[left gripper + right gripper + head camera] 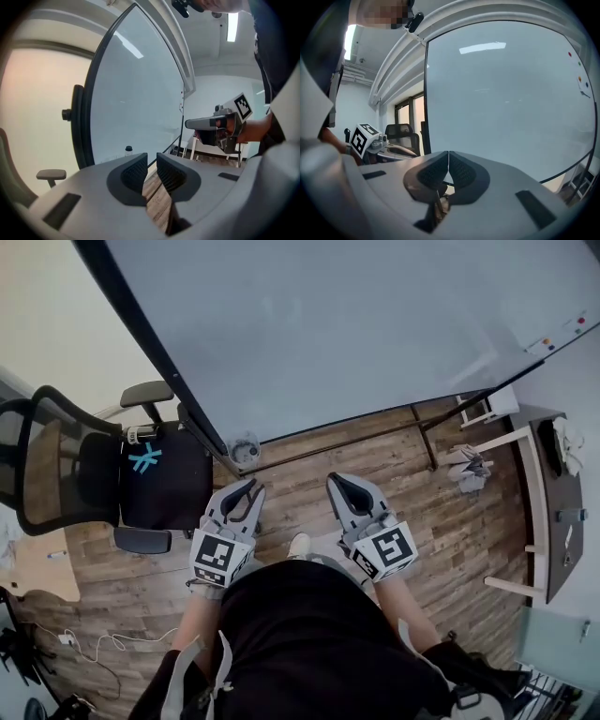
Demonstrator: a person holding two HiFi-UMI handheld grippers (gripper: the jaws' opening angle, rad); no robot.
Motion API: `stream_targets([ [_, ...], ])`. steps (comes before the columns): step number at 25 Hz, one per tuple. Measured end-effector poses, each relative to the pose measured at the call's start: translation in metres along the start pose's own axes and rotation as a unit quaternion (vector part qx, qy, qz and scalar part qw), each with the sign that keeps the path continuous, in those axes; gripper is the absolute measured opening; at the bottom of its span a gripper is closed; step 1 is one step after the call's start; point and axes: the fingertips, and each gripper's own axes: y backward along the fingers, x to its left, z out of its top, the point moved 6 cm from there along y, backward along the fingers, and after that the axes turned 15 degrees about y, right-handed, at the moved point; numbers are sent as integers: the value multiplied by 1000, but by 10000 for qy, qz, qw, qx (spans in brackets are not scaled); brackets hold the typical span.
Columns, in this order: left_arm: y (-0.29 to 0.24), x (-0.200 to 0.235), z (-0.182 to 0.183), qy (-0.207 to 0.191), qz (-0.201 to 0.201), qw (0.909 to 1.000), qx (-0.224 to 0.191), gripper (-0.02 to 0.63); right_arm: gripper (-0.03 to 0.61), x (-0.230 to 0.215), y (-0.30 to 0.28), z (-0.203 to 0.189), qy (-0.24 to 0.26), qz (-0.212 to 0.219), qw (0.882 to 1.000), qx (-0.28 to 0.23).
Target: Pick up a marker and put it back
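Observation:
No marker shows clearly. Small coloured bits (pixel 563 330) sit at the far right of the large whiteboard (pixel 356 324); they also show as dots (pixel 580 78) in the right gripper view, too small to tell what they are. My left gripper (pixel 247 495) hangs low in front of the board, its jaws a narrow gap apart with nothing between them (pixel 151 162). My right gripper (pixel 340 487) is beside it, shut on nothing (pixel 448 158). Both are well short of the board.
A black office chair (pixel 141 474) stands close on the left. A small clear bottle (pixel 244 448) sits at the whiteboard's foot. A dark desk (pixel 553 512) and a white stool with cloth (pixel 469 470) are at the right. A white cable (pixel 103 648) lies on the wooden floor.

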Motion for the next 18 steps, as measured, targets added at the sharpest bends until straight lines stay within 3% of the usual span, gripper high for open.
stream_targets([
  [8, 3, 14, 7, -325, 322, 9989, -57, 54, 15, 7, -14, 1, 18, 192, 9998, 44],
  [18, -6, 44, 5, -180, 177, 9997, 63, 69, 15, 17, -10, -6, -109, -299, 9992, 252],
])
